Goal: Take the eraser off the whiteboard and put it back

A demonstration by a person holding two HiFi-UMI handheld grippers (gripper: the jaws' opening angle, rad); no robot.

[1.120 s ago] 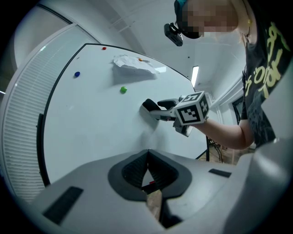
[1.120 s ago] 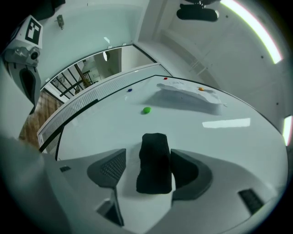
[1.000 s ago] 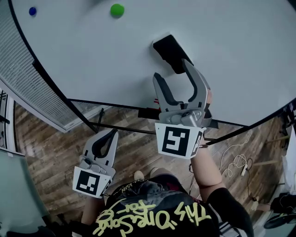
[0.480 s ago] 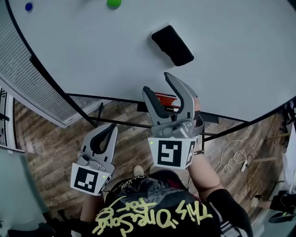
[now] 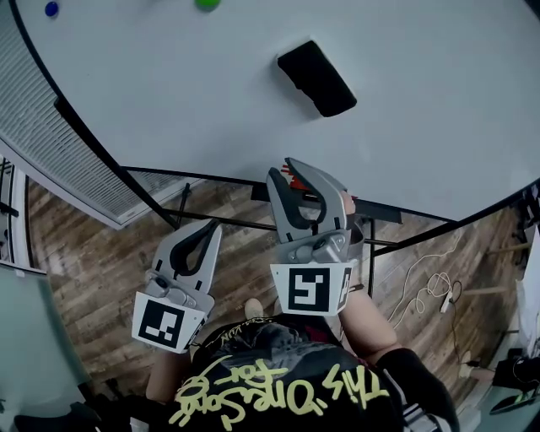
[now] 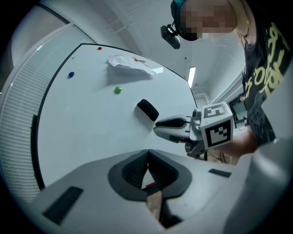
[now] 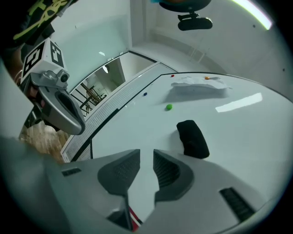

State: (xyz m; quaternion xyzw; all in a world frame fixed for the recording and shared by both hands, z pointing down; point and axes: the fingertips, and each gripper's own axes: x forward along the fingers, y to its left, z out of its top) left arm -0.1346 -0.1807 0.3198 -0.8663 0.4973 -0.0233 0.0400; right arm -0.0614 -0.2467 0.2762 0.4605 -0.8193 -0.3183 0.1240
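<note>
1. A white whiteboard (image 5: 422, 110) with a thin dark frame fills the top of the head view. A wood-plank floor (image 5: 101, 261) lies below it, and window blinds run along the 9 o'clock edge.
2. The black eraser (image 5: 316, 78) clings to the board, tilted, touched by neither claw. A green magnet (image 5: 205, 4) lies at 11 o'clock from it, and a blue magnet (image 5: 52, 9) sits far out at 9 o'clock. In the right gripper view a crumpled sheet of paper (image 7: 199, 83) is pinned to the board at 12 o'clock from the eraser.
3. The right gripper (image 5: 283, 169) hangs at 6 o'clock from the eraser, well apart from it, down by the board's lower edge. Its jaws have just been closing and now leave only a narrow slot with nothing in it.
4. The left gripper (image 5: 209, 226) sits at 8 o'clock from the right one, its tips pressed together on nothing.
5. Step, as I judge it: the eraser looks already returned, since an empty, narrowing claw has no business with it. If another take is wanted, the right claw must spread wider than the eraser, rise toward 12 o'clock and straddle it.
6. Writing: yellow lettering on the person's shirt (image 5: 287, 392), seen upside down, seems to begin "This One"; the rest is unclear. The gripper cubes carry only black-and-white square markers, and the eraser shows no brand.
</note>
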